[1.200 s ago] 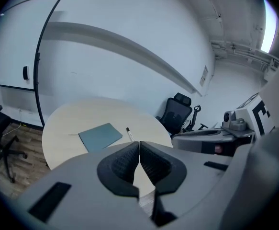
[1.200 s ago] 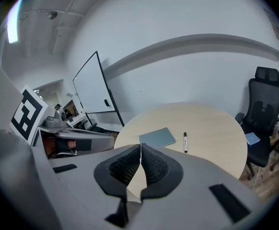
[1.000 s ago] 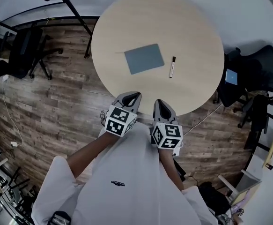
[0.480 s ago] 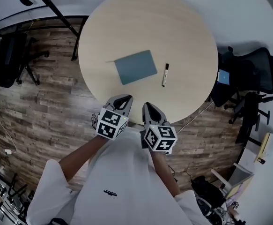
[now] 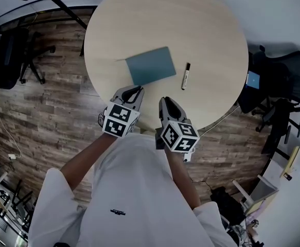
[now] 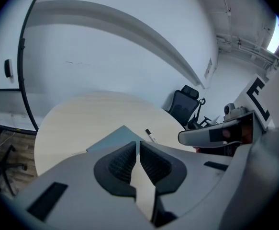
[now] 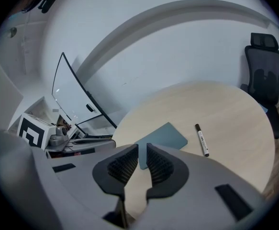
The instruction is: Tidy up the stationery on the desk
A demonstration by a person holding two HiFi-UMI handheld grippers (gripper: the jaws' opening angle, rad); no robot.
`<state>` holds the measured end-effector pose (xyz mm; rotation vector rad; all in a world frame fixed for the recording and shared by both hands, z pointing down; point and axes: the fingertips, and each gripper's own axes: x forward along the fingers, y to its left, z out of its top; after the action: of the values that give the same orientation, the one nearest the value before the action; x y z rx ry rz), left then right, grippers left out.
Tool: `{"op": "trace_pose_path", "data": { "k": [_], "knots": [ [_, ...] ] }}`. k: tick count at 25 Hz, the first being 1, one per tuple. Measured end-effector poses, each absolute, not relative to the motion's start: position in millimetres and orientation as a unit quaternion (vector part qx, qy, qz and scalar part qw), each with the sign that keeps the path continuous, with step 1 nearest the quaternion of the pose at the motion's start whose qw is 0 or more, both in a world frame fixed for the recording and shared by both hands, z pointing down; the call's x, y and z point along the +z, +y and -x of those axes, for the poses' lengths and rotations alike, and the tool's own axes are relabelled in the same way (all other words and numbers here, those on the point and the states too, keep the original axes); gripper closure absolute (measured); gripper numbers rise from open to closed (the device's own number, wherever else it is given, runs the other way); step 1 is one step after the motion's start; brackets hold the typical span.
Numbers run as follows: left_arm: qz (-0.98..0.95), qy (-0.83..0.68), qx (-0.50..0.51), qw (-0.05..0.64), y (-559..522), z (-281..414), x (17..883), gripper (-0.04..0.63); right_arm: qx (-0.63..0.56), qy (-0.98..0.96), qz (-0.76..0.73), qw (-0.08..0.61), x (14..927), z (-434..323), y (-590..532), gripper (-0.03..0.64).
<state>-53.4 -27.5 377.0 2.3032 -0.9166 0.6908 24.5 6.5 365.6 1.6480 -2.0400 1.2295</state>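
Note:
A grey-blue notebook (image 5: 151, 66) lies flat near the middle of the round light-wood table (image 5: 201, 24). To its right lies a marker (image 5: 186, 76) with a white barrel and a black cap. My left gripper (image 5: 134, 90) hovers over the table's near edge, just short of the notebook's near side, shut and empty. My right gripper (image 5: 166, 102) hangs beside it, below the marker; only a thin slit shows between its jaws, which have just parted a little, with nothing in them. The left gripper view shows the notebook (image 6: 113, 140) and marker (image 6: 150, 135) beyond the jaws. The right gripper view shows the same notebook (image 7: 165, 135) and marker (image 7: 201, 139).
Black office chairs stand at the right (image 5: 278, 81) and the far left (image 5: 13, 55) of the table. A black pole (image 5: 62, 6) slants across the wood floor at the upper left. A cable (image 5: 219, 125) trails off the table's near right edge.
Both grippers have moved forward from in front of the table to over its near edge, closer to the notebook. The notebook and marker lie where they did.

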Motion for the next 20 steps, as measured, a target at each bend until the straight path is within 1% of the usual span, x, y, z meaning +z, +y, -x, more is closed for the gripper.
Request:
{"op": "trace_pose_path", "data": {
  "k": [1, 2, 3, 9, 12, 16, 18, 19, 20],
  "knots": [
    [-0.857, -0.342, 0.264, 0.279, -33, 52, 383, 0.575, 0.427, -0.699, -0.562, 0.121, 372, -26, 2, 0.556],
    [-0.855, -0.344, 0.270, 0.279, -38, 50, 390, 0.575, 0.432, -0.699, -0.556, 0.121, 378, -27, -2, 0.476],
    [-0.853, -0.347, 0.273, 0.279, -43, 49, 395, 0.575, 0.436, -0.701, -0.551, 0.123, 385, -28, -6, 0.442],
    [-0.853, -0.344, 0.283, 0.272, -60, 38, 418, 0.575, 0.441, -0.696, -0.548, 0.145, 422, -37, -22, 0.442],
    [-0.847, -0.345, 0.288, 0.284, -69, 33, 433, 0.575, 0.453, -0.684, -0.552, 0.145, 443, -44, -30, 0.440],
    [-0.849, -0.342, 0.297, 0.272, -90, 15, 455, 0.572, 0.474, -0.674, -0.547, 0.149, 474, -53, -35, 0.442],
    [-0.852, -0.335, 0.302, 0.267, -101, 11, 465, 0.544, 0.478, -0.670, -0.547, 0.151, 485, -53, -38, 0.442],
    [-0.853, -0.329, 0.306, 0.268, -107, 9, 470, 0.499, 0.480, -0.668, -0.549, 0.150, 490, -53, -40, 0.440],
    [-0.853, -0.324, 0.308, 0.269, -112, 9, 475, 0.471, 0.480, -0.667, -0.550, 0.148, 495, -52, -44, 0.439]
  ]
}}
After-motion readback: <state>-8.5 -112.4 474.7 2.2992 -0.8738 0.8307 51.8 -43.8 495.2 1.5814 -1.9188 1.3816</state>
